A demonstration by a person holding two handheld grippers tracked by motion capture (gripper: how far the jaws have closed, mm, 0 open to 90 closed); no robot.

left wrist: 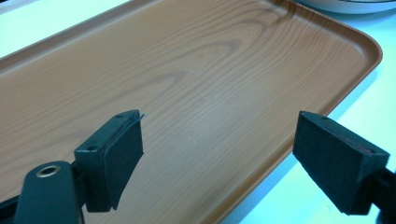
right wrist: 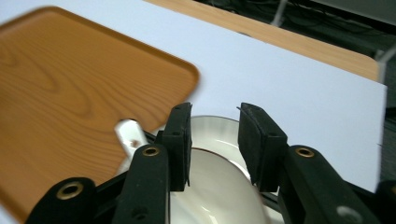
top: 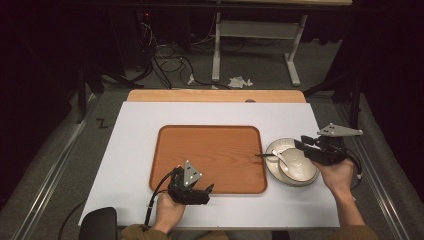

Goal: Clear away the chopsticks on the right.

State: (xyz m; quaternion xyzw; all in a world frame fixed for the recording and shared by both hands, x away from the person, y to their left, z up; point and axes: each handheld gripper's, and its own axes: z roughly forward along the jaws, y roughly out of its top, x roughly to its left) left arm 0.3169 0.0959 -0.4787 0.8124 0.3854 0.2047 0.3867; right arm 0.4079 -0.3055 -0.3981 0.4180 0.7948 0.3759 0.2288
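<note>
A wood-grain tray lies mid-table with nothing on it. To its right a white bowl stands on a white plate, and a white spoon rests in the bowl. My left gripper hovers over the tray's front edge; the left gripper view shows the left gripper open wide above the tray. My right gripper is over the bowl's far right rim. In the right gripper view the right gripper has its jaws apart above the bowl, with the spoon's handle to their left.
A white mat covers the wooden table. The plate's rim peeks in beyond the tray's far corner. Cables and a table frame stand on the floor beyond the table.
</note>
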